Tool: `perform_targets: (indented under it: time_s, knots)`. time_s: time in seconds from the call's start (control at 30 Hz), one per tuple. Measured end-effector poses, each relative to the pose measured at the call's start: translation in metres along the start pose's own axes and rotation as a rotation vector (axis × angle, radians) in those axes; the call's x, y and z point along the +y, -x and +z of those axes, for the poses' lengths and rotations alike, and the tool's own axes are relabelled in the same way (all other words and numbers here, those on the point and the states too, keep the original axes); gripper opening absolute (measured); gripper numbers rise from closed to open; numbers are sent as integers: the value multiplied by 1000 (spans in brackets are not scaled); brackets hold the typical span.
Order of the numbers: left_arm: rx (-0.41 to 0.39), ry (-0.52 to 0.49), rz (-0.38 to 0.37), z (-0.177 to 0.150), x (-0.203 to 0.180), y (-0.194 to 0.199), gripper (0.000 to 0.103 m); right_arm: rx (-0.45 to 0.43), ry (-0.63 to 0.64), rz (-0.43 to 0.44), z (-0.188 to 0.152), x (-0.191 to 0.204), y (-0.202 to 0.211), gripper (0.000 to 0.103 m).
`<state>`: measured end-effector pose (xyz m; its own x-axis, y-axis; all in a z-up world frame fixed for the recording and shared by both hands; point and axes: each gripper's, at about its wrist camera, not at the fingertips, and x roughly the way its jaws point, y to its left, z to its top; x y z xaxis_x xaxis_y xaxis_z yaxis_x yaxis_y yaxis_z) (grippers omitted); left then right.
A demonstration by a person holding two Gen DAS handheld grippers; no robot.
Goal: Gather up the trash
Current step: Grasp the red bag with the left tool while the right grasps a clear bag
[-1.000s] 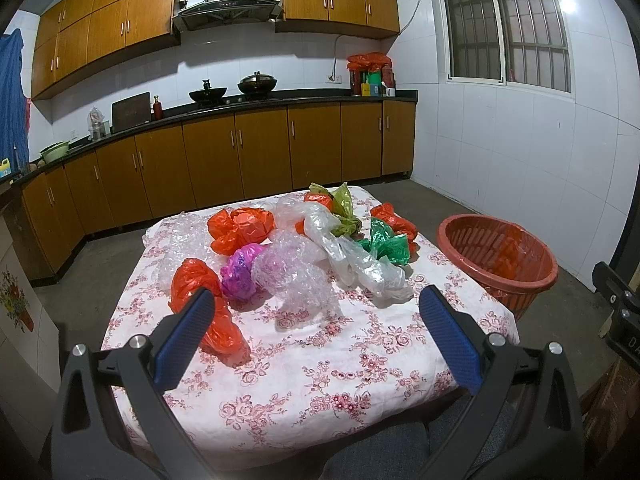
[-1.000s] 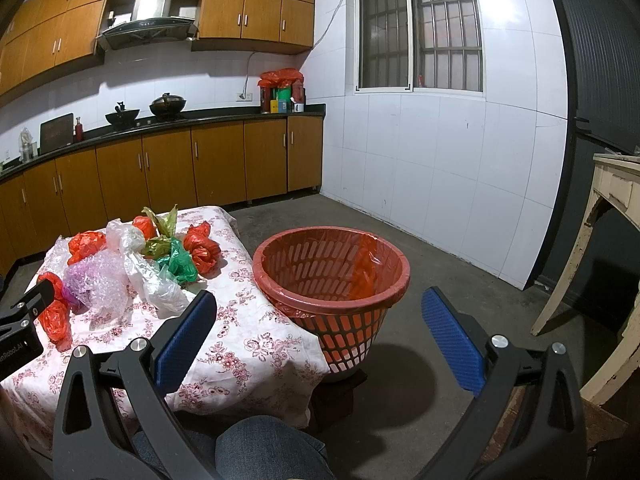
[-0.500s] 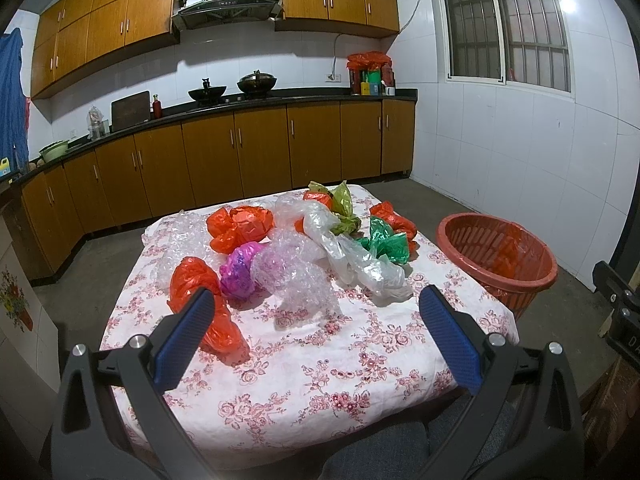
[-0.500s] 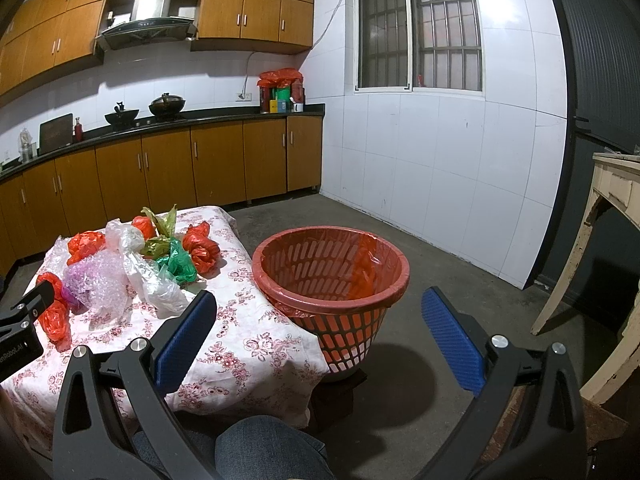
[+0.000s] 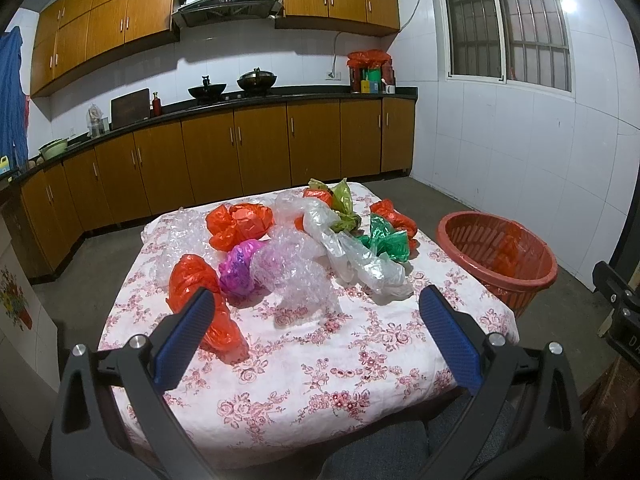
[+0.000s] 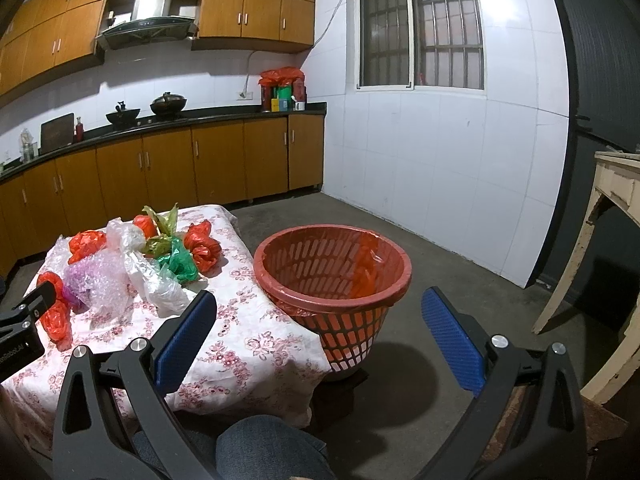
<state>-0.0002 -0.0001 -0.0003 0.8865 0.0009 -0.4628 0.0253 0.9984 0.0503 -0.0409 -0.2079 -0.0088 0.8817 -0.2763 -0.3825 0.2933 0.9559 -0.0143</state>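
Note:
Crumpled plastic bags lie on a low table with a floral cloth [image 5: 320, 360]: red ones [image 5: 196, 284] [image 5: 240, 224], a purple one [image 5: 240, 266], clear bubble wrap [image 5: 292, 272], a white one [image 5: 360, 264] and a green one [image 5: 386, 240]. A red basket [image 5: 496, 256] [image 6: 332, 272] with a red liner stands on the floor right of the table. My left gripper [image 5: 316, 312] is open and empty, above the table's near edge. My right gripper [image 6: 318, 316] is open and empty, in front of the basket.
Wooden kitchen cabinets [image 5: 240, 152] and a counter with pots run along the far wall. A worn cream table leg [image 6: 600, 240] stands at the right. The person's knee [image 6: 272, 448] is below the right gripper. Bare concrete floor [image 6: 460, 280] surrounds the basket.

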Motion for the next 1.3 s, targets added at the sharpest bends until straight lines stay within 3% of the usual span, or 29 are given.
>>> perform_targets:
  time_s: [0.27,0.7,0.83,1.0,1.3]
  knots:
    - [21,18,43,-15,10,-9,99,11,4,37,3,2,-6,101]
    - [125,195,200,-29,117,-56,99,44,47,209,14,50,-57,101]
    - [159,252,195,-27,138,-80,99,75,53,302,17,75,-87,93]
    - [200,266,191,-23,145,-113,99,154,97,432,14,117,-128,76]
    - [316,294,169,-32,152,-158,88,290,154,492,-2,151,-182,67]
